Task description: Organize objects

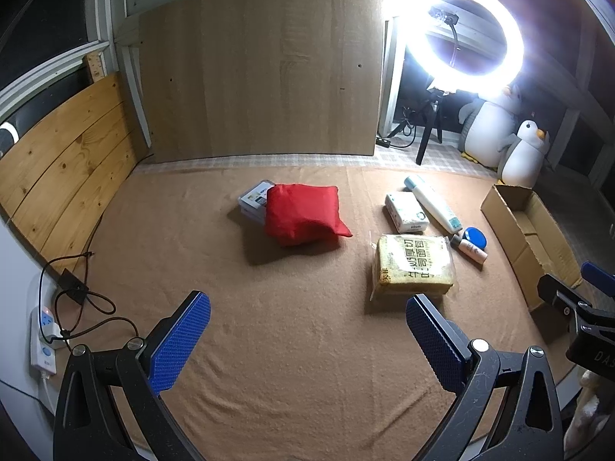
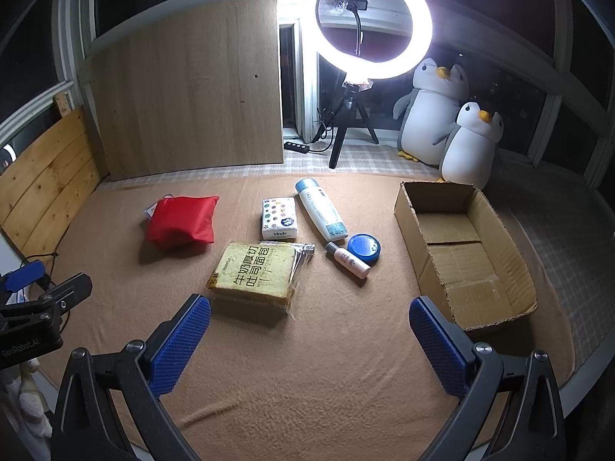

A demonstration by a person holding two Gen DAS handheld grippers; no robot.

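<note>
Right wrist view: both tools, left (image 1: pixel 307 330) and right (image 2: pixel 309 328), are hovering wide open and empty. Bread (image 2: pixel 255 274), tissues (image 2: pixel 279 218), bottle (image 2: pixel 321 213) and jar (image 2: pixel 364 249) are lying left of the empty box (image 2: pixel 499 238), probably awaiting packing.

I'm looking down at a tan blanket (image 2: pixel 307 384) spread flat. On it lie a red pouch (image 2: pixel 180 221) half over a clear case (image 1: pixel 254 198), a tissue pack (image 2: pixel 279 218), a bread loaf bag (image 2: pixel 255 272), a white bottle (image 2: pixel 321 209), a small pink bottle (image 2: pixel 349 259) touching a blue jar (image 2: pixel 364 249), and an open cardboard box (image 2: pixel 467 253) off right.
</note>
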